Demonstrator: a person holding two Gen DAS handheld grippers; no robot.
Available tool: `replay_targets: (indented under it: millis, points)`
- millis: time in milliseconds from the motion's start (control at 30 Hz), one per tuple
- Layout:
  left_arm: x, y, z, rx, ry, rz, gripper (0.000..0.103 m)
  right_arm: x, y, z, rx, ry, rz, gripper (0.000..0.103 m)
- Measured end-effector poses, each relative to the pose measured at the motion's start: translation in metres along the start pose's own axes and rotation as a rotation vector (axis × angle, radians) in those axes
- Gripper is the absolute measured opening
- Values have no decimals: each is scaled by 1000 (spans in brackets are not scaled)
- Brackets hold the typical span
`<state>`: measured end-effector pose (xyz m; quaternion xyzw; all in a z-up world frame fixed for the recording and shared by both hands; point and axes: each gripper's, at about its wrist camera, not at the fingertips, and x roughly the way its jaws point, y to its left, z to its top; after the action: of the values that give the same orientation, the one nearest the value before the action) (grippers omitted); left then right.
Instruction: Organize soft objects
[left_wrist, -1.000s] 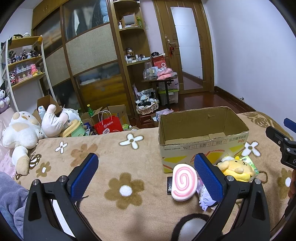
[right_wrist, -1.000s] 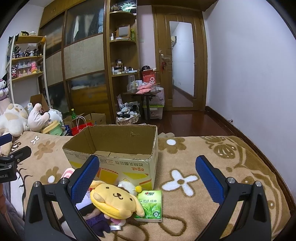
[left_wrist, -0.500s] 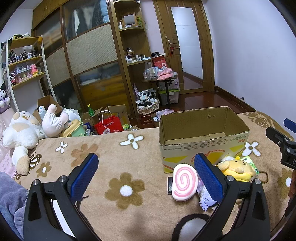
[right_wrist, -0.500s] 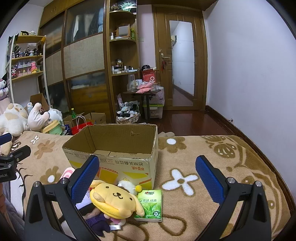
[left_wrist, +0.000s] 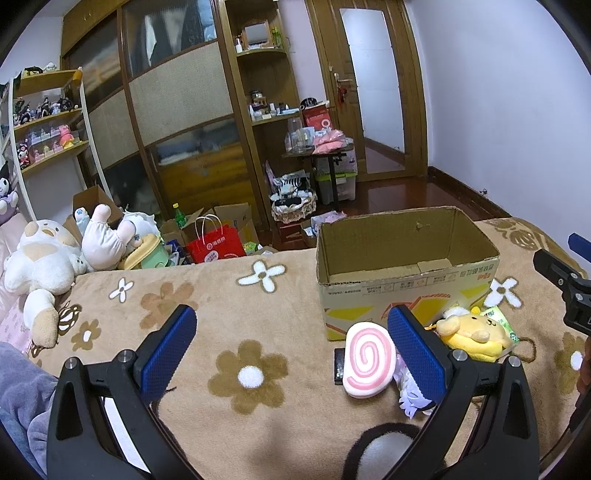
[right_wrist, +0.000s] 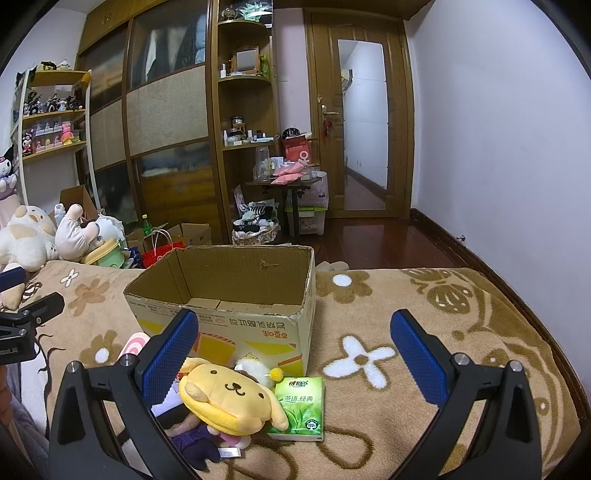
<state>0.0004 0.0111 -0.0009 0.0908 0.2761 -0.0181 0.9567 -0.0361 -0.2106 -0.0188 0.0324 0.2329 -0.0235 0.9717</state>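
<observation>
Both tongs hang released above the brown flower-patterned blanket (left_wrist: 258, 295): the left gripper (left_wrist: 291, 347) has its blue-padded jaws spread wide with nothing between them, and the right gripper (right_wrist: 295, 354) is likewise spread and empty. The open, empty cardboard box (right_wrist: 236, 295) stands on the blanket. Just in front of it lie the soft things: a pink-and-white spiral plush lollipop (left_wrist: 367, 363), a yellow plush dog (right_wrist: 229, 398) on top of a purple-haired doll (right_wrist: 195, 443), and a green tissue packet (right_wrist: 301, 408) touching the dog's side.
</observation>
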Motion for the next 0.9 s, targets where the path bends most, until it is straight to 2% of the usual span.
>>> replay_targets:
  millis: [267, 567, 900]
  points:
    - [18, 11, 1, -8, 64, -15, 102, 8, 4, -4, -11, 3, 15, 103]
    - [44, 3, 6, -27, 138, -41, 102, 20, 12, -2, -26, 33, 46, 103]
    - [64, -17, -5, 17, 230, -97, 102, 33, 18, -4, -26, 99, 105, 103]
